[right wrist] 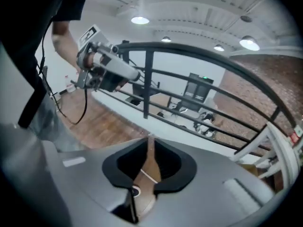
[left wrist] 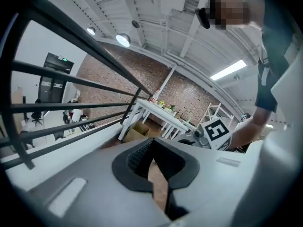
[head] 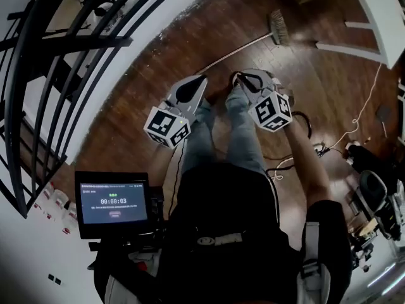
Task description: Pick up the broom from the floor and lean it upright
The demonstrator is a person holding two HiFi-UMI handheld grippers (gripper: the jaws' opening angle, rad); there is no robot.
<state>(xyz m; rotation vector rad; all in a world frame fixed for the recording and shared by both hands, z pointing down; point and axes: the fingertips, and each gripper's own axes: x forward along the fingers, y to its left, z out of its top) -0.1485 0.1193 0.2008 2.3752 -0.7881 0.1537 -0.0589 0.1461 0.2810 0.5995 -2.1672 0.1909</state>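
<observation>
The broom (head: 245, 47) lies flat on the wooden floor ahead of me, its brush head (head: 278, 27) at the far right and its pale handle running down-left toward the grippers. My left gripper (head: 202, 79) hangs above the floor just short of the handle's near end, jaws together with nothing in them. My right gripper (head: 236, 76) hovers beside it, tilted down, also shut and empty. From the left gripper view (left wrist: 152, 141) the right gripper's marker cube (left wrist: 217, 130) shows. The right gripper view (right wrist: 150, 137) shows the left gripper (right wrist: 102, 63) and a thin pale line on the floor between its jaws.
A black railing (head: 69, 62) and a white ledge (head: 126, 56) curve along the left. White table legs (head: 351, 46) stand at the far right. Cables (head: 354, 119) trail over the floor at right. A small screen (head: 112, 201) hangs at my chest, and my legs (head: 243, 138) are below the grippers.
</observation>
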